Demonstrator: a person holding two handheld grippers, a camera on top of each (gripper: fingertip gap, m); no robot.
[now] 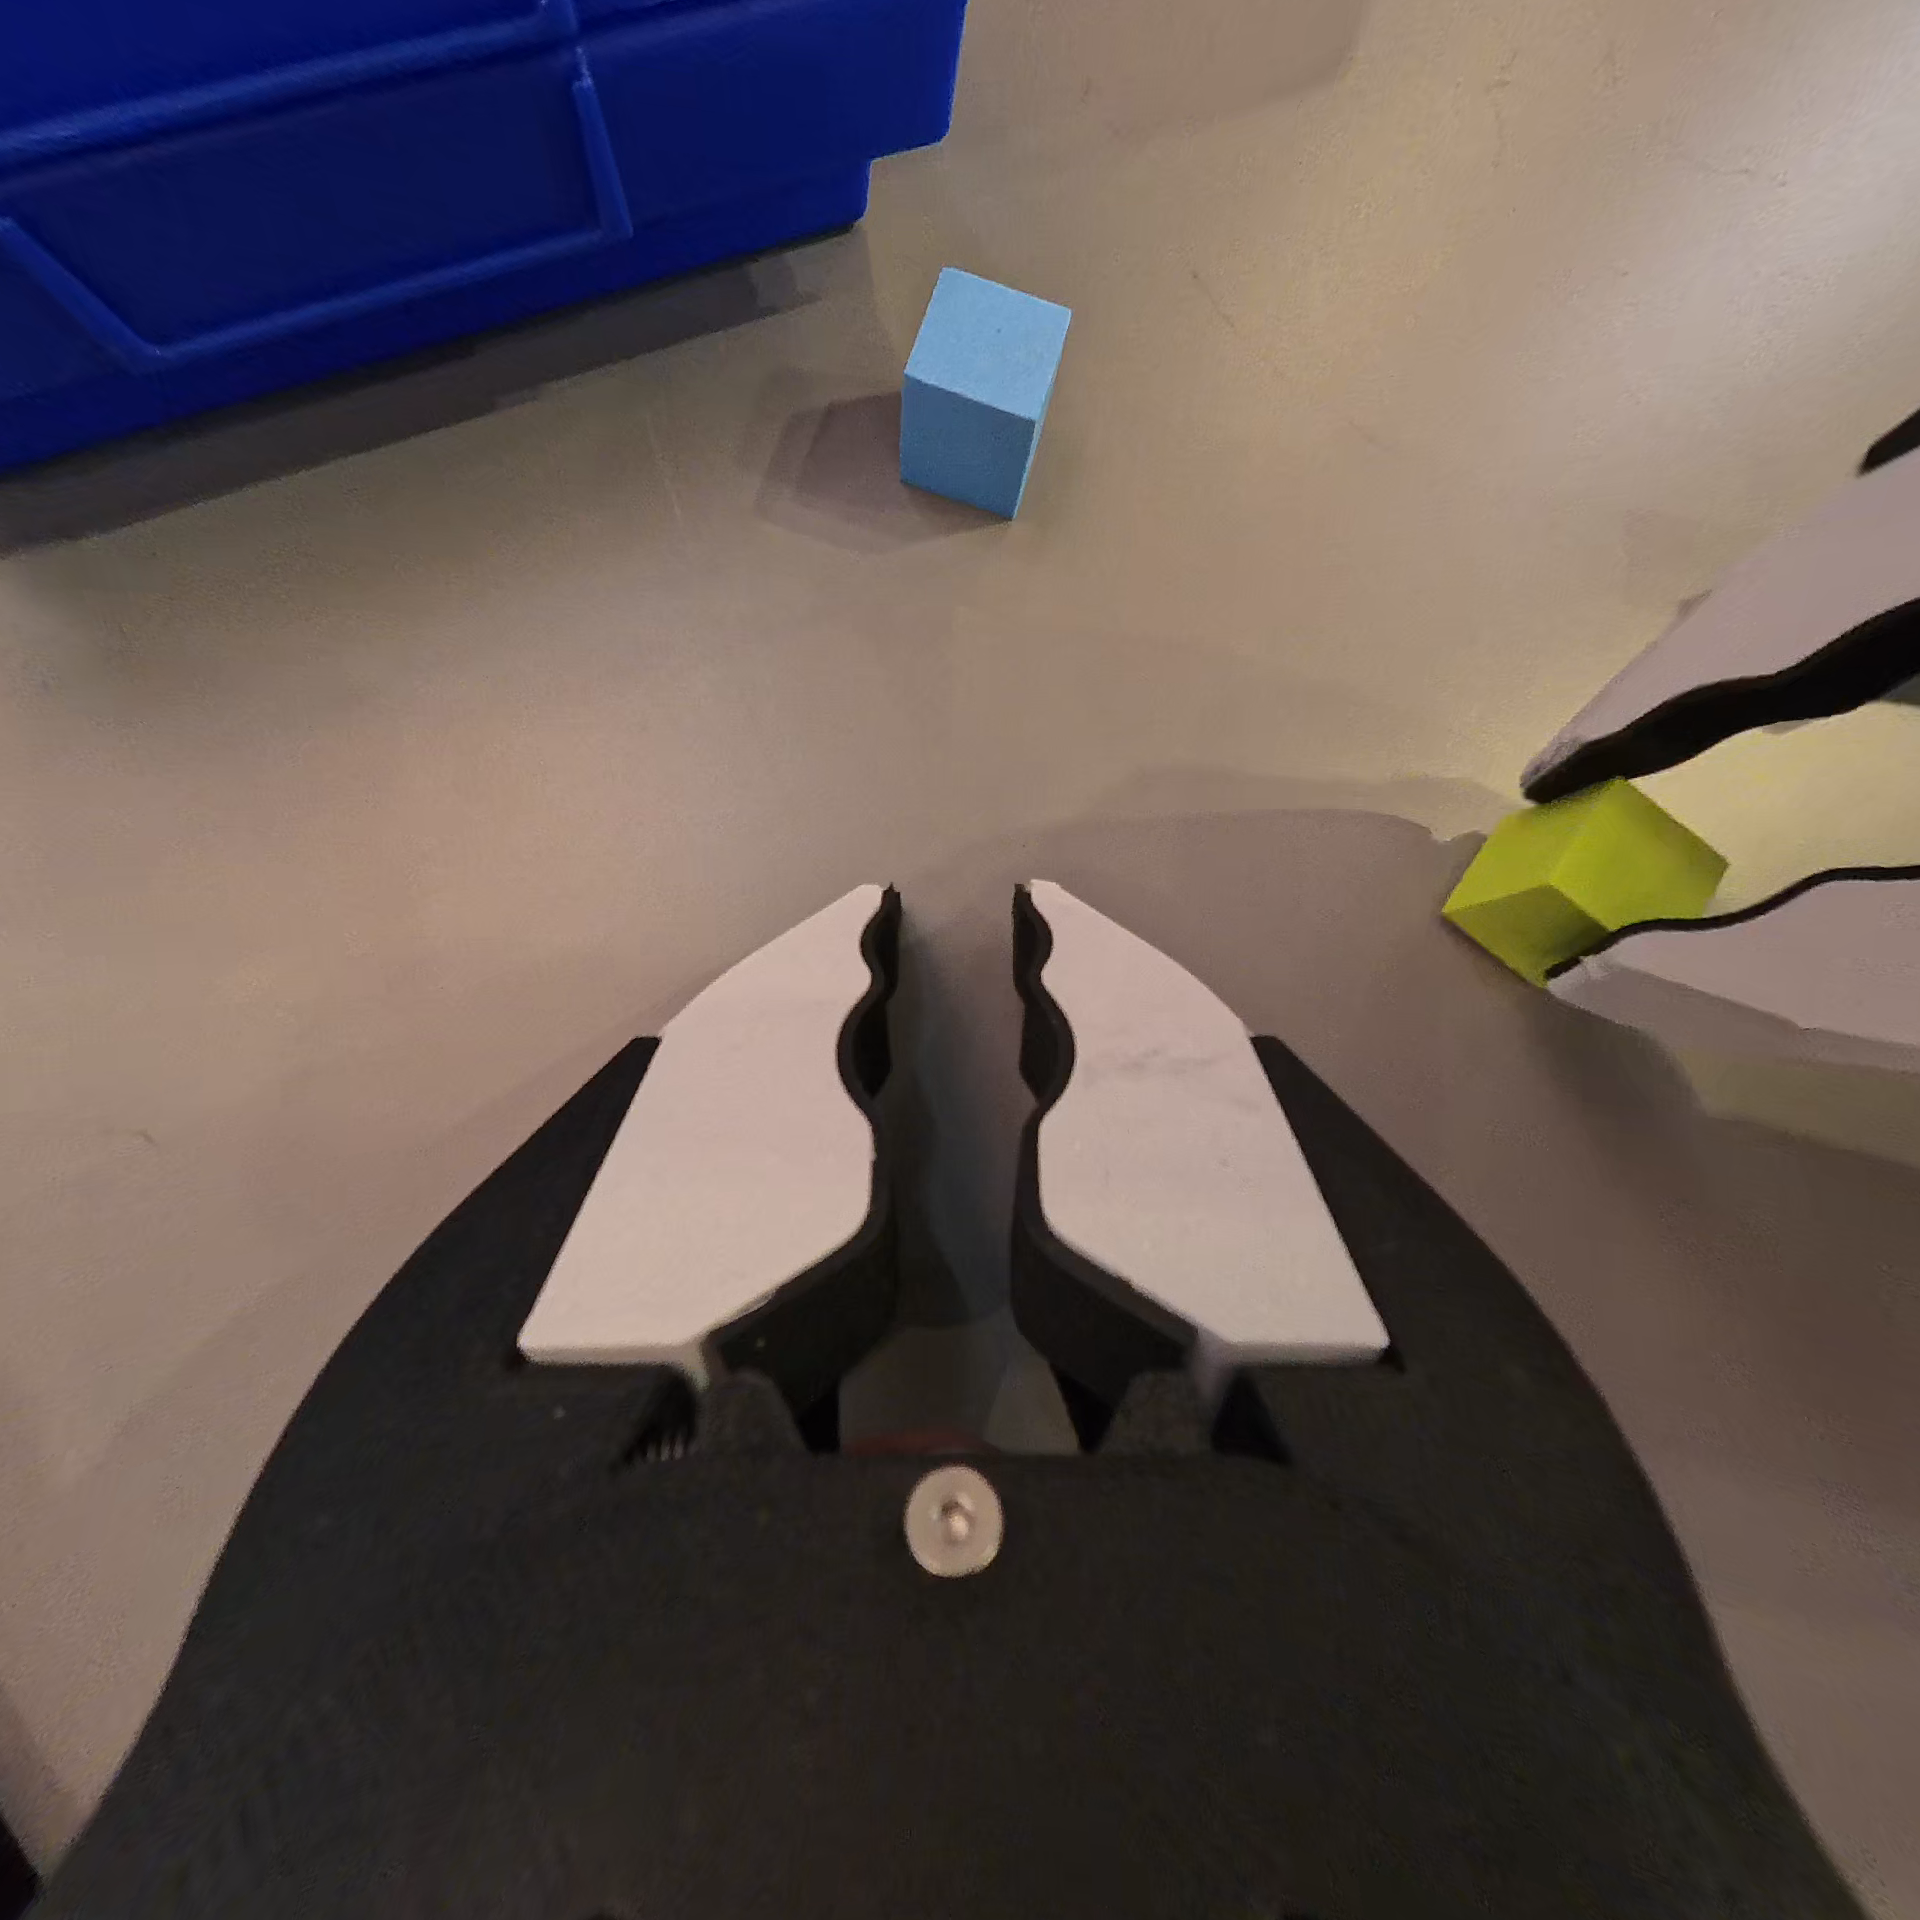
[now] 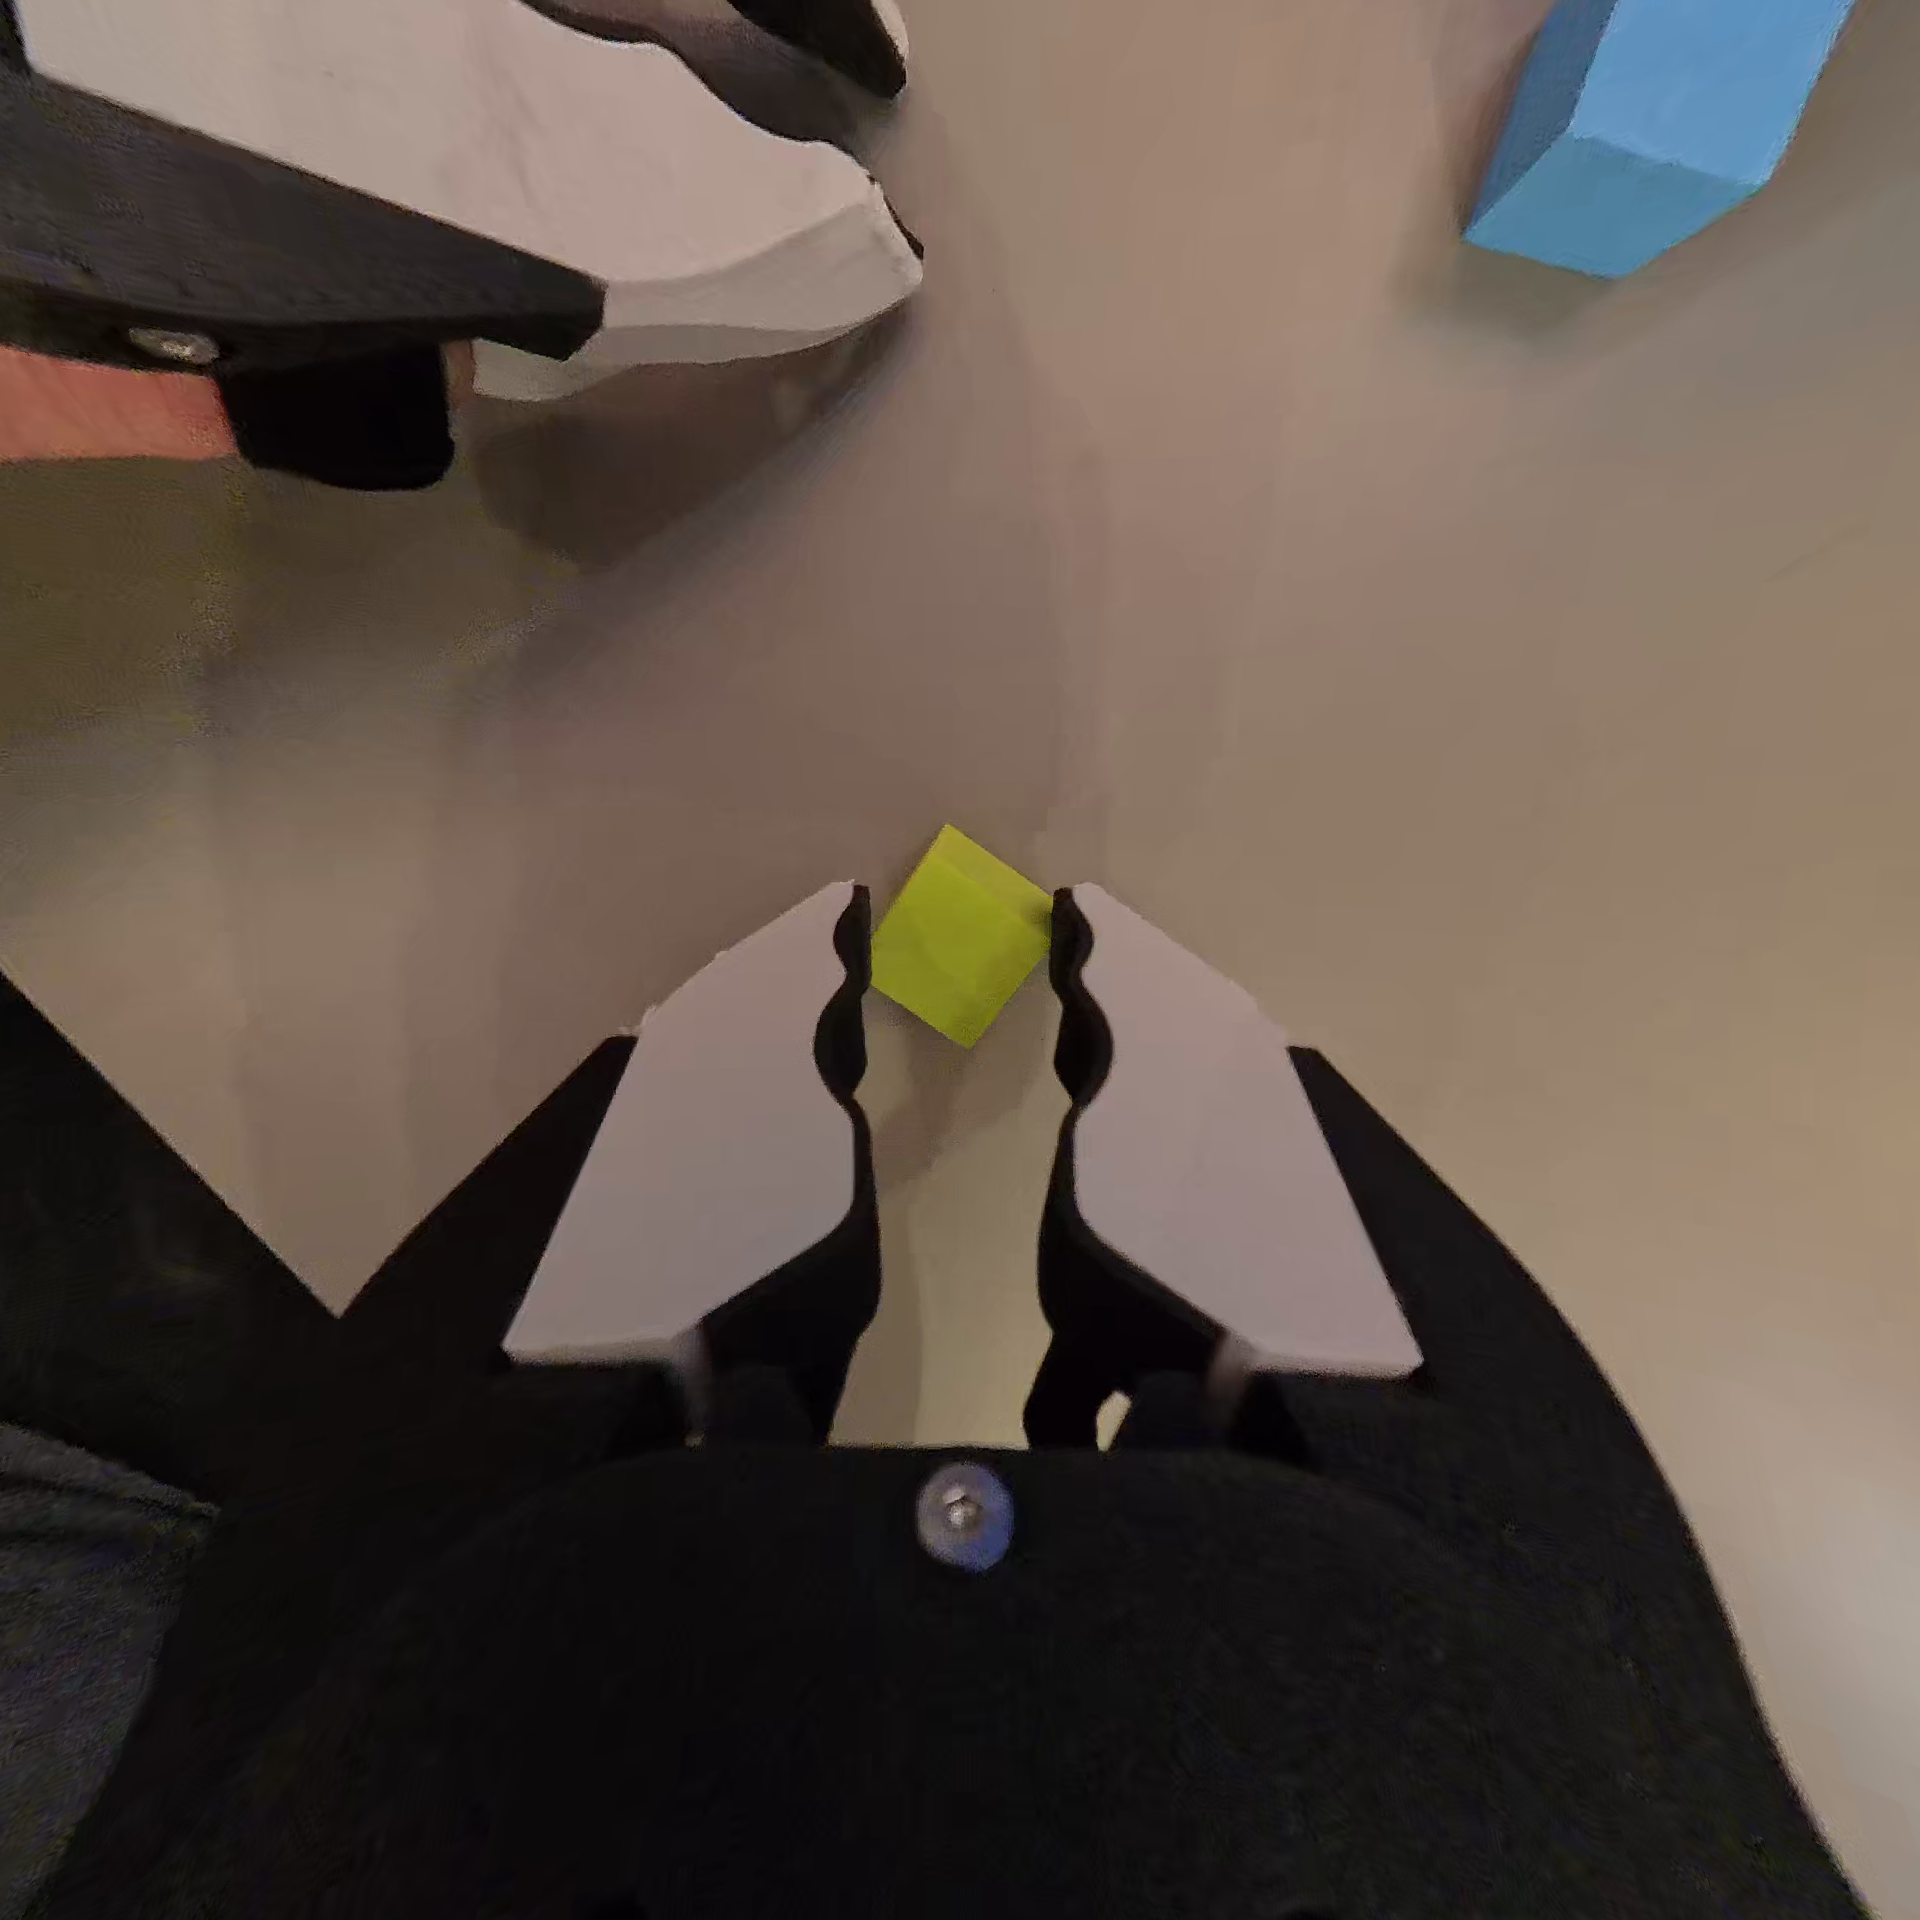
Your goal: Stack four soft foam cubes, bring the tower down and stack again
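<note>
Ahead of the left tongs (image 1: 956,896), which stood slightly parted and empty, one light-blue cube (image 1: 977,395) sat on the desk (image 1: 416,779) beside one blue bin (image 1: 416,208), and off to their right one lime cube (image 1: 1579,883) was caught in the other pair. Between the right tongs (image 2: 956,902), in their own view, that lime cube sat cornerwise with both pads against it. Squaring the wrist to its flat faces and squeezing gently would probably hold the soft foam truer; only two of four cubes showed.
</note>
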